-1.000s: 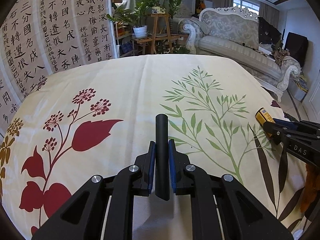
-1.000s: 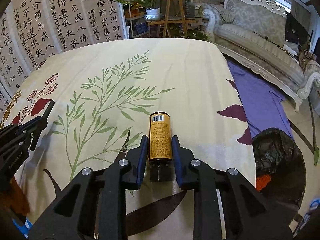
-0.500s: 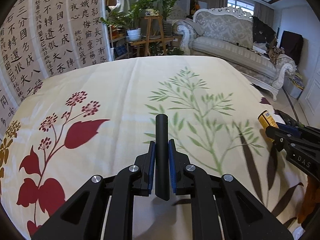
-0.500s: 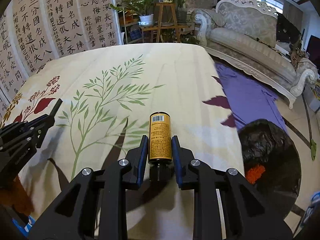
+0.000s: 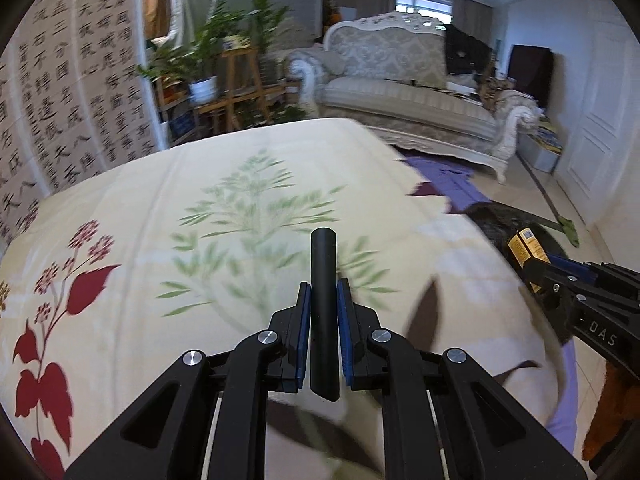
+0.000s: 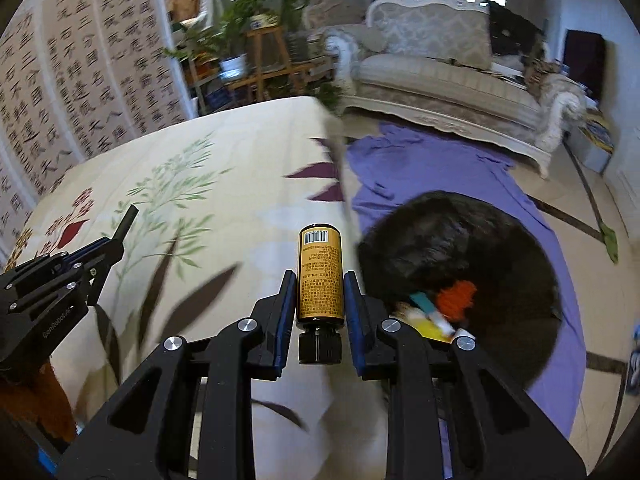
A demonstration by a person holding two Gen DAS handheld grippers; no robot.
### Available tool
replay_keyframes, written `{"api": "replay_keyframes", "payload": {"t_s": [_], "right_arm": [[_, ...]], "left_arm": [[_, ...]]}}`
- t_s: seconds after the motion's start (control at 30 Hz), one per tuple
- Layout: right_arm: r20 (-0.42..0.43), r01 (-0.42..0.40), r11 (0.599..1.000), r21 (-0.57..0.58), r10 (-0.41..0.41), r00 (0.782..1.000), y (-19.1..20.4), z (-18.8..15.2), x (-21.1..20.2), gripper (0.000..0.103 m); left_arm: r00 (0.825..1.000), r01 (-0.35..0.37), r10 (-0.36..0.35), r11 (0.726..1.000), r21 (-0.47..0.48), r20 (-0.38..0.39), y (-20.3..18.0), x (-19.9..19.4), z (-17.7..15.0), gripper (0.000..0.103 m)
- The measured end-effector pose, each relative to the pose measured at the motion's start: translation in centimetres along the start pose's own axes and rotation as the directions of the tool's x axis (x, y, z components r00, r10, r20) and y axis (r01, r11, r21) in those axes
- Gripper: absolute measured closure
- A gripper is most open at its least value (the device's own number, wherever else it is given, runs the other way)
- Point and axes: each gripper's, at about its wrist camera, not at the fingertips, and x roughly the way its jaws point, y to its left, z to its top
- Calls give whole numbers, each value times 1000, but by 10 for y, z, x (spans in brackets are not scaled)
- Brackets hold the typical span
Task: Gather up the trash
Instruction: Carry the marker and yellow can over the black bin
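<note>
Two pieces in hand: left gripper [image 5: 323, 332] fingers clamp the black tube [image 5: 324, 304], right gripper [image 6: 319, 300] fingers pinch the amber bottle [image 6: 320, 272] over the bed's [image 6: 240, 184] right edge; I'd release only once centred above the trash bag [image 6: 472, 240].

We see our left gripper [image 5: 324, 312] made of black plastic arms with round silver screws and blue pads [image 5: 305, 332] inside its fingers. Our right gripper [image 6: 319, 298] looks the same: black, silver screws, blue pads. From the left camera, at 3 o'clock, it shows white letters "DAS".
</note>
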Motion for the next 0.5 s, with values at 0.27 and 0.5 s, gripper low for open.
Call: {"api": "replay_keyframes", "payload": {"t_s": [0.27,0.5], "right_arm": [[19,86,990,109,-89,996,-58,-14,-18,80],[23,137,975,177,-143,989,-95,-24,-26,80]], "left_arm": [[995,94,-96,990,101,15,-62,1,9,89],[987,155,-159,974,167,9,-110,7,11,89]]}}
